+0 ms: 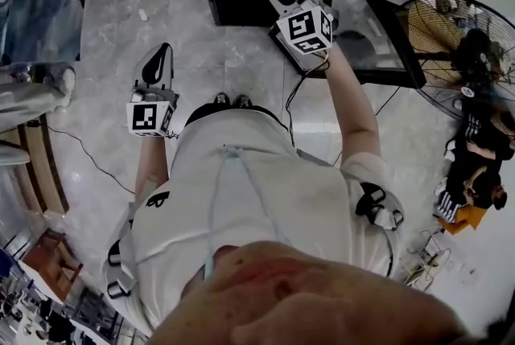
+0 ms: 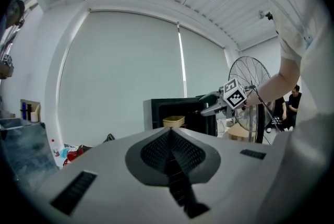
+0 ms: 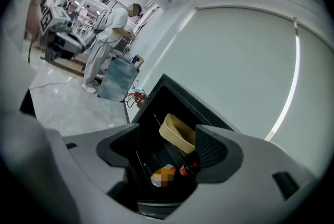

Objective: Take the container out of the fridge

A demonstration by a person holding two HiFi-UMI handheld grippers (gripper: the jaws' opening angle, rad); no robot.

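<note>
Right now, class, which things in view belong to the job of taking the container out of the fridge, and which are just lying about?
Belong to the job:
- beige container
- black fridge, standing open
- right gripper, open and aimed into the fridge

Just lying about:
- bottles below the container
- floor fan
- left gripper, shut, held apart from the fridge
</note>
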